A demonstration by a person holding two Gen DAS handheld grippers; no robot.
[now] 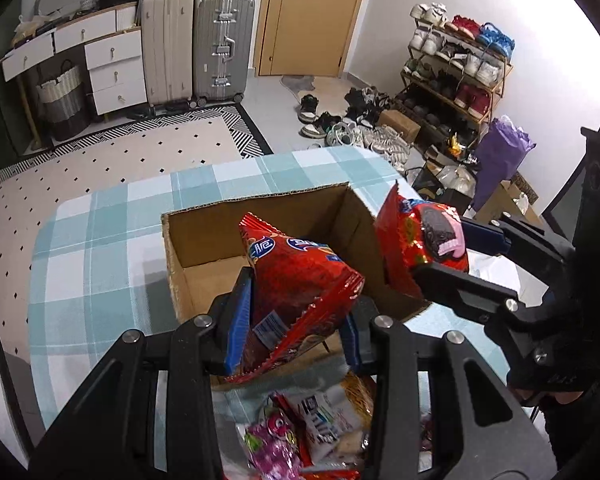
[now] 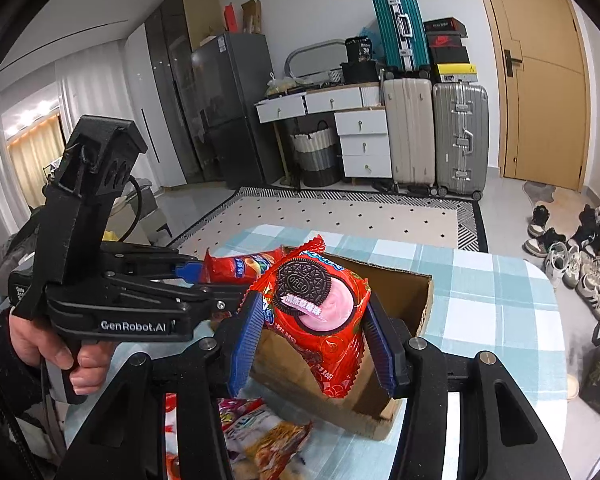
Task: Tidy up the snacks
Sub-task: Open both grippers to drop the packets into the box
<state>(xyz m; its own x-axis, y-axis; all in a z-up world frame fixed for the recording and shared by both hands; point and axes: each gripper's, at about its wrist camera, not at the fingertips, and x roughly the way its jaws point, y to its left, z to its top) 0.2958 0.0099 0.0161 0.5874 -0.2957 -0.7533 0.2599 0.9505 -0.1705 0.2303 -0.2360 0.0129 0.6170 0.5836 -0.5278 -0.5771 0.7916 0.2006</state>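
My left gripper (image 1: 292,320) is shut on a red snack bag (image 1: 300,276) and holds it over the near edge of an open cardboard box (image 1: 204,228). The box stands on a blue-and-white checked table (image 1: 100,232). My right gripper (image 2: 312,332) is shut on a red Oreo packet (image 2: 320,312), above the box's near side (image 2: 416,292). In the left wrist view the Oreo packet (image 1: 428,240) hangs by the box's right wall, with the right gripper (image 1: 444,248) on it. The left gripper (image 2: 204,276), held by a hand (image 2: 56,348), carries its bag (image 2: 240,264) just left of the packet.
A heap of loose snack packets (image 1: 320,432) lies on the table in front of the box, also seen under the right gripper (image 2: 260,436). Beyond the table are a patterned rug (image 1: 120,148), suitcases (image 1: 220,44), a shoe rack (image 1: 456,76) and shoes on the floor (image 1: 352,124).
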